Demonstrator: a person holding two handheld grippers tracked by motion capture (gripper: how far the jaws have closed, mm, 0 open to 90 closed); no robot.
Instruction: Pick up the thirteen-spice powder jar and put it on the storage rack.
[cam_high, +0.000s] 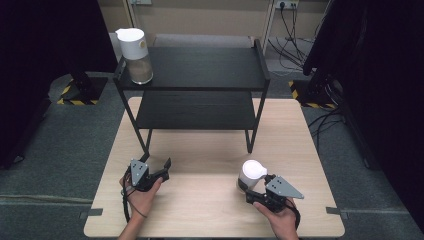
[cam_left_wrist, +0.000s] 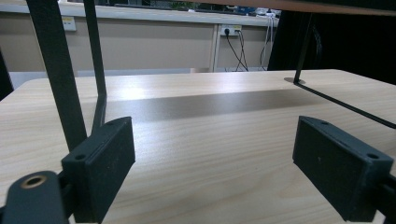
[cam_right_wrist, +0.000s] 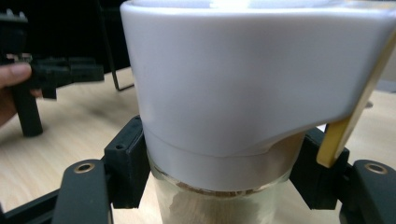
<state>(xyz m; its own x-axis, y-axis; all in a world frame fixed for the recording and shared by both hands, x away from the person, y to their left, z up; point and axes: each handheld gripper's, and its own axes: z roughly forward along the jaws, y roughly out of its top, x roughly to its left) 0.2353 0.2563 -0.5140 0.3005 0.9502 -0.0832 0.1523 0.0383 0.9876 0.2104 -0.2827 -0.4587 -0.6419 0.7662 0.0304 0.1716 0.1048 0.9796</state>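
Observation:
A glass jar with a white lid (cam_high: 251, 172) stands on the wooden table (cam_high: 200, 210) at the right front. My right gripper (cam_high: 246, 186) is shut on it: in the right gripper view both pads (cam_right_wrist: 126, 163) press on the glass just under the lid (cam_right_wrist: 233, 93). A second jar of the same kind (cam_high: 136, 50) stands at the left end of the black shelf's top tier (cam_high: 200, 67). My left gripper (cam_high: 156, 161) is at the left front, near the shelf's front left leg (cam_left_wrist: 58, 70). It is open (cam_left_wrist: 215, 163), with bare tabletop between its jaws.
The black two-tier shelf takes up the table's far half, and its lower tier (cam_high: 195, 110) holds nothing. Thin legs (cam_high: 250, 140) come down to the tabletop. Dark stands and cables lie on the floor to both sides of the table.

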